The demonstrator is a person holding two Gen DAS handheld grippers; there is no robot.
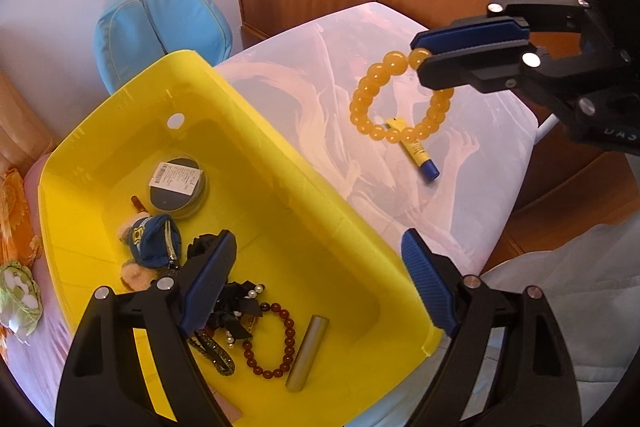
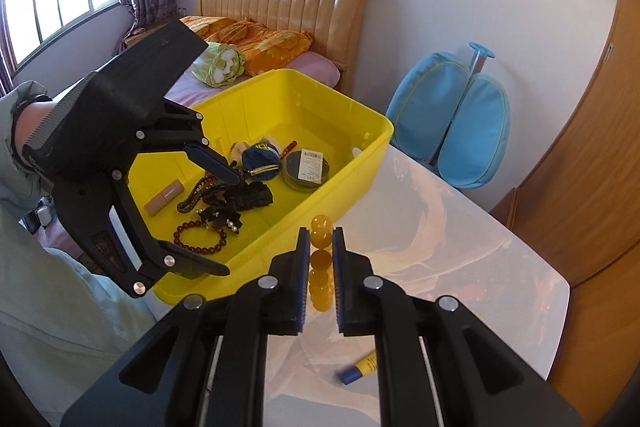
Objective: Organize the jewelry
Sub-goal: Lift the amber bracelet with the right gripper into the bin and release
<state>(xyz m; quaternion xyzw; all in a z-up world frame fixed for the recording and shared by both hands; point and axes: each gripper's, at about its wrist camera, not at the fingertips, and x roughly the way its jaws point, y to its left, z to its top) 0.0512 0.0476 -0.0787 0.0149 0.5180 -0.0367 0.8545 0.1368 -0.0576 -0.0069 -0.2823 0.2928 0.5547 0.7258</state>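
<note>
The right tongs (image 1: 420, 61) pinch a yellow bead bracelet (image 1: 394, 99) by its top beads, so the loop hangs free in the air above the desk (image 1: 480, 155). In the left wrist view the bracelet sits at about two o'clock from the yellow bin (image 1: 256, 155), well clear of the bin's rim. From the right wrist view the same beads show edge-on as a short column squeezed between the two blue pads (image 2: 338, 259), which stand nearly pressed together around them.

The left tongs (image 1: 316, 287) are spread wide and hold nothing; one finger hangs over the bin's contents, the other over the bin's right-hand wall.

On the desk below the hanging loop lies a yellow and blue tube (image 1: 420, 155), at about five o'clock from the bracelet (its upper end is partly masked by the beads).

Inside the bin lie a dark red bead bracelet (image 1: 274, 339) near the six o'clock end, with a grey cylinder (image 1: 308, 353) just beside it at three o'clock, a black bow hair piece with pearls (image 1: 236, 311) at its ten o'clock, a small blue pouch (image 1: 154, 239) further up, and a round lidded case (image 1: 178, 187) with a label at twelve o'clock.

A pale sleeve (image 2: 48, 287) shows at nine o'clock in the right wrist view.
</note>
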